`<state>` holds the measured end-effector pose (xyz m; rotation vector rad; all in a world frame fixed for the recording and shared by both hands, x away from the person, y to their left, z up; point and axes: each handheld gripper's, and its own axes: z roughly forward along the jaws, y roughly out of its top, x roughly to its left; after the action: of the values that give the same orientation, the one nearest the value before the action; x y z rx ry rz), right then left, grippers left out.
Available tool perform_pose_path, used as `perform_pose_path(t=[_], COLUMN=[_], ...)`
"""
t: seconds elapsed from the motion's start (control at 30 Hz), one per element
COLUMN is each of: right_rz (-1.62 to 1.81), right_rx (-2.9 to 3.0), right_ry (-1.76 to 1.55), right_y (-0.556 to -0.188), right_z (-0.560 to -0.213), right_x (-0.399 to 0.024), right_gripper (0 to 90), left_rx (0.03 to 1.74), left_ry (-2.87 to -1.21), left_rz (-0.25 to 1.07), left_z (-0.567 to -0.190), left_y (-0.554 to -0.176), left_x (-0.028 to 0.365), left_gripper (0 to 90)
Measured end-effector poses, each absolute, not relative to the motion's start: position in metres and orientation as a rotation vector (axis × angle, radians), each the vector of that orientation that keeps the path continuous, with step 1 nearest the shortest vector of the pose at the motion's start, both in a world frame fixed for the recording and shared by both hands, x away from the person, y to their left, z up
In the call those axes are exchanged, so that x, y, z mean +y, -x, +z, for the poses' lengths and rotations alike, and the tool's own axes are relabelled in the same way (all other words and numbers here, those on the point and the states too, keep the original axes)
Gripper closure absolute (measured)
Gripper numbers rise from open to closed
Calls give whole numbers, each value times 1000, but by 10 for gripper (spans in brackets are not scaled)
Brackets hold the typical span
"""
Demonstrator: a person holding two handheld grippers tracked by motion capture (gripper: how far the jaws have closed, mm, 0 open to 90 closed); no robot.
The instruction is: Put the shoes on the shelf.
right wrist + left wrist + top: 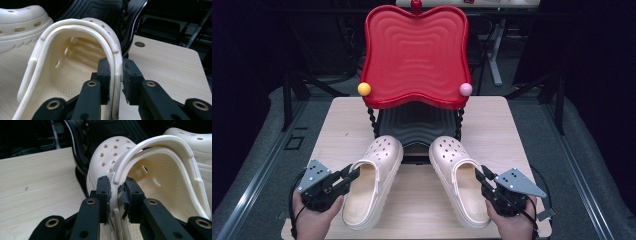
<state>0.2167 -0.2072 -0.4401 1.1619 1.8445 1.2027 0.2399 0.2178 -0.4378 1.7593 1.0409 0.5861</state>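
Currently both grippers gripping: left gripper (pixel 353 174) fingers (pixel 103 192) clamped on left clog (pixel 373 181) outer side wall, right gripper (pixel 479 173) fingers (pixel 103 75) clamped on right clog (pixel 459 180) outer side wall. Clogs side by side on desk (pixel 422 200), toes at the red-and-black rack (pixel 415 55).

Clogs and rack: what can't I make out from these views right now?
- Lower black tray, high view: mostly hidden under the red tray.
- Left clog heel, left gripper view: cut off by the bottom edge.
- Right clog toe, right gripper view: hidden behind its strap.
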Motion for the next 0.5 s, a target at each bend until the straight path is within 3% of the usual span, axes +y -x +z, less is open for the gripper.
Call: perform_pose_path(t=[0.5], right_rz=[1218], right_rx=[1865], right_ry=[-1161], right_y=[-252], right_z=[-440], right_x=[-184], right_gripper=[768], left_rx=[1029], left_ry=[-1777], left_rz=[573], left_z=[-443], left_y=[-269], left_x=[191], left_gripper=[762])
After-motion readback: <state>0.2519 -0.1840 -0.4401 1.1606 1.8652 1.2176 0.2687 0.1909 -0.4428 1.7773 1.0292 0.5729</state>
